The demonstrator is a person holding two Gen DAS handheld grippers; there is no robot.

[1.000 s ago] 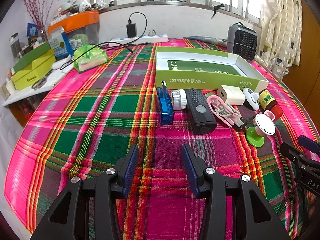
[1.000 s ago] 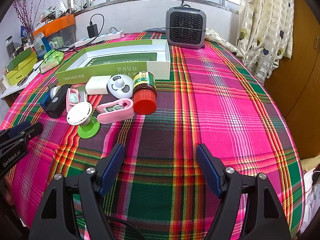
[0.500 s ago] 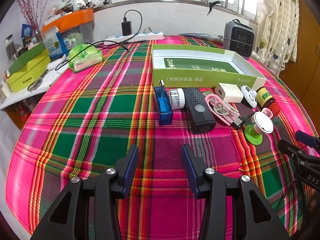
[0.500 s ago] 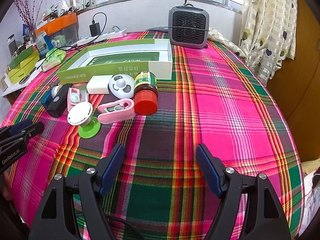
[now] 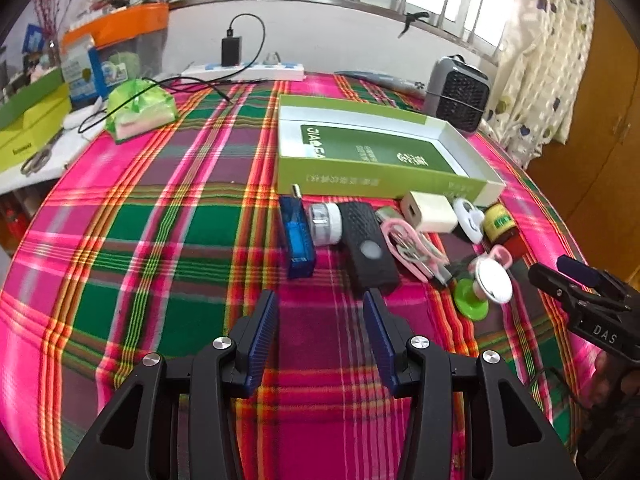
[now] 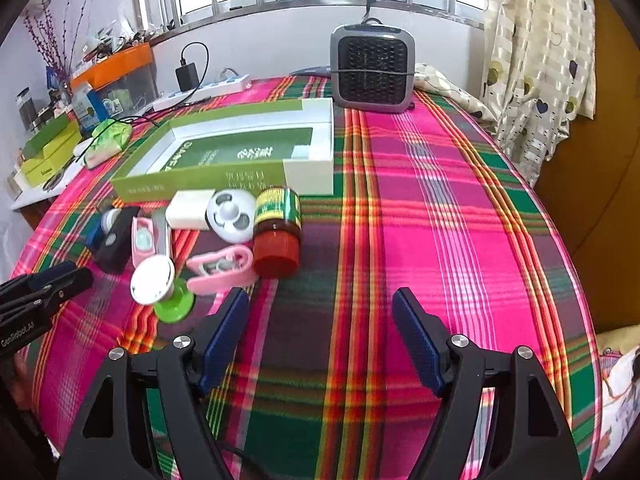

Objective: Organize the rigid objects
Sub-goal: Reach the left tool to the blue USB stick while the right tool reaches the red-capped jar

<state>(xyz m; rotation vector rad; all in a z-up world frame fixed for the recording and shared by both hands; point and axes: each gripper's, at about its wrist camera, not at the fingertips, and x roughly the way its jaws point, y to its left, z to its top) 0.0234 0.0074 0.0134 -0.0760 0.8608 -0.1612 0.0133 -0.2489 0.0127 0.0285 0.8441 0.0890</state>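
"DAS" on right gripper [image 5: 588, 312], "GenRobot.AI" on left gripper [image 6: 36, 300] (both partial), "JIA" in green box [image 5: 316, 148]

left gripper [image 5: 320, 320]: moved forward, now close to black device [image 5: 370, 250] | right gripper [image 6: 318, 320]: advanced toward pink case [image 6: 222, 266] and red-lidded jar [image 6: 277, 230]

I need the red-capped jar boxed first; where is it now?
In the right wrist view the jar lies on its side left of centre, before the green box, beside the round white gadget, cap toward the camera.
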